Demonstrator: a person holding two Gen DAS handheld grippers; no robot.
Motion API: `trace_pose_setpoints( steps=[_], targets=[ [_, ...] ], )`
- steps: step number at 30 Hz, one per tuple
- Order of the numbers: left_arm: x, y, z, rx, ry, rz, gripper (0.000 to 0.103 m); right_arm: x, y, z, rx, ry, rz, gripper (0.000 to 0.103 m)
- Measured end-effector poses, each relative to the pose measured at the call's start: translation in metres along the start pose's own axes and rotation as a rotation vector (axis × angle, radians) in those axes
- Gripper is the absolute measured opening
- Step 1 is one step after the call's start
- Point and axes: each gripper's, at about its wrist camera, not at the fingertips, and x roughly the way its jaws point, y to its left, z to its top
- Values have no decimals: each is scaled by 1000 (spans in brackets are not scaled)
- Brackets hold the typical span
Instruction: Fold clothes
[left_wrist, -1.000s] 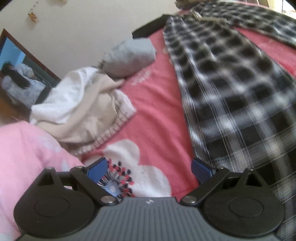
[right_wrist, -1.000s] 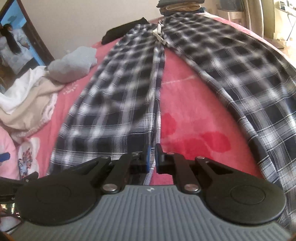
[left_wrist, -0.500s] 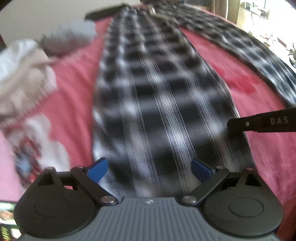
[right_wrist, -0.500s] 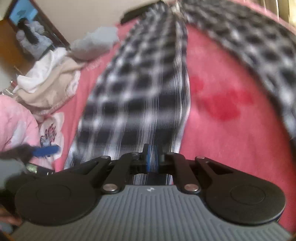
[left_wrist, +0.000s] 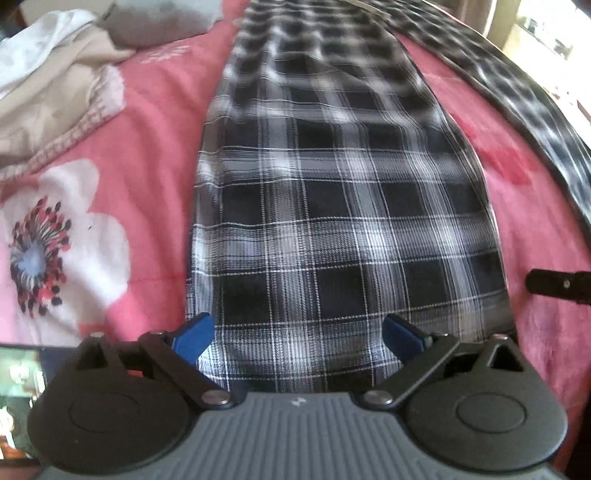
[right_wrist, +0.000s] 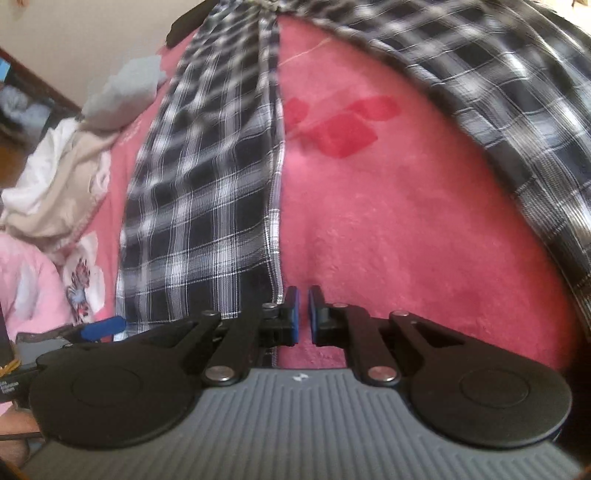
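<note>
Black-and-white plaid trousers lie flat on a pink bedcover (right_wrist: 388, 229) with the legs spread apart. My left gripper (left_wrist: 297, 338) is open, its blue pads (left_wrist: 194, 338) straddling the hem end of the left trouser leg (left_wrist: 332, 206) from above. Nothing is pinched. My right gripper (right_wrist: 302, 317) is shut with nothing between its pads. It hovers over bare pink cover just right of that leg's inner edge (right_wrist: 275, 221). The other leg (right_wrist: 517, 110) runs off to the upper right. One black finger of the right gripper (left_wrist: 554, 291) shows in the left wrist view.
A heap of white and beige clothes (left_wrist: 48, 85) and a grey garment (right_wrist: 125, 92) lie left of the trousers. A flower print (left_wrist: 48, 251) marks the cover near the left gripper. A lit screen (left_wrist: 18, 373) sits at the lower left edge.
The left gripper swung from the clothes heap over to the left leg's hem and tipped downward, still open. The right gripper slid off that leg onto the pink cover beside it, still shut.
</note>
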Motion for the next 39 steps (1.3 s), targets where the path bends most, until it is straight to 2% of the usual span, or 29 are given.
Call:
trace_pose_setpoints(
  steps=[5,9,17,26,29,39],
  targets=[
    [-8,0,1,-11,-24,33,99,2,2,1,0,-27,1,11],
    [-12,3,5,-17,-54,59,99,-1,5,1,-32,-60,-36,16],
    [-28,14,11,-55,-156,83,99,-4,5,2,-60,-87,-82,22],
    [-40,19,13,-102,-245,32,99,-2,11,0,-81,-111,-111,33],
    [-44,20,13,-113,-266,23,100,-2,13,0,-95,-123,-119,44],
    [-45,19,13,-135,-269,-3,101,-4,15,1,-104,-152,-153,60]
  ],
)
